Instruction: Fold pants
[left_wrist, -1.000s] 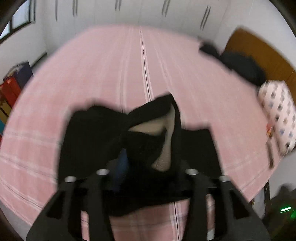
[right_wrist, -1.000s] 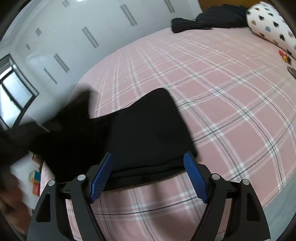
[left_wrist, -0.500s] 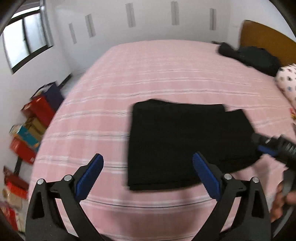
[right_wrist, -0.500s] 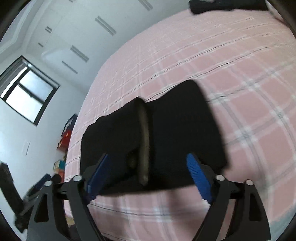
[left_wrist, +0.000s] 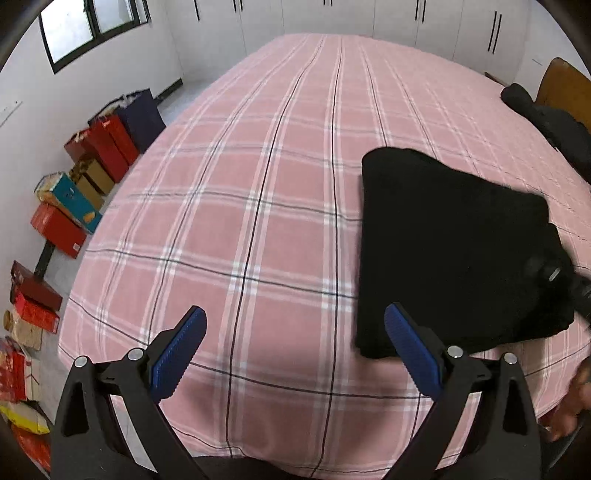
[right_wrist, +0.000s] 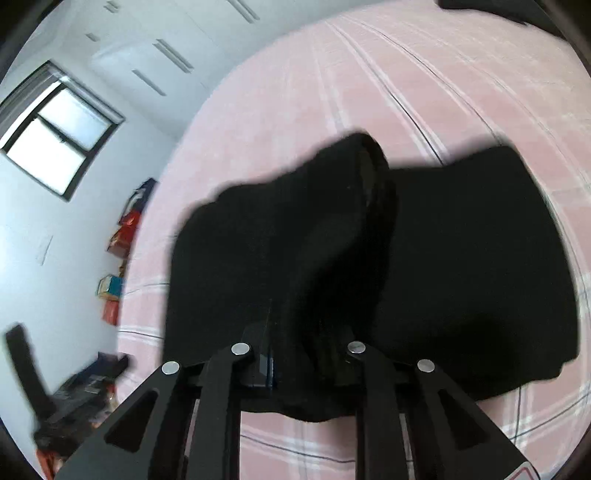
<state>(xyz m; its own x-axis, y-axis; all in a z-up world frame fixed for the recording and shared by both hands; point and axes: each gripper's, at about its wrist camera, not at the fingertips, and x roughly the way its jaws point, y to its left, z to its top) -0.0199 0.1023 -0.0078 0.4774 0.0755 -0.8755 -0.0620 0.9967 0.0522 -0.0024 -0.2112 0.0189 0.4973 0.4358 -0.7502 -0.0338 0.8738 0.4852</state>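
The black pants (left_wrist: 454, 251) lie folded into a rough rectangle on the pink plaid bed (left_wrist: 258, 184), right of centre in the left wrist view. My left gripper (left_wrist: 295, 350) stands wide open over bare bedding, left of the pants and touching nothing. In the right wrist view my right gripper (right_wrist: 299, 354) has its jaws closing, with a bunched fold of the pants (right_wrist: 461, 258) pinched between them. That fold rises above the flat part. The right gripper's body (left_wrist: 554, 273) also shows at the pants' right edge.
Red, blue and brown boxes and bags (left_wrist: 74, 206) line the floor along the left wall. Dark clothes (left_wrist: 546, 118) lie by the wooden headboard at the far right. A hand (left_wrist: 569, 417) shows at the lower right edge. White wardrobes stand beyond the bed.
My left gripper let go of the pants, opened wide and swung off to their left. My right gripper closed on the pants' near edge, and a fold of cloth has lifted.
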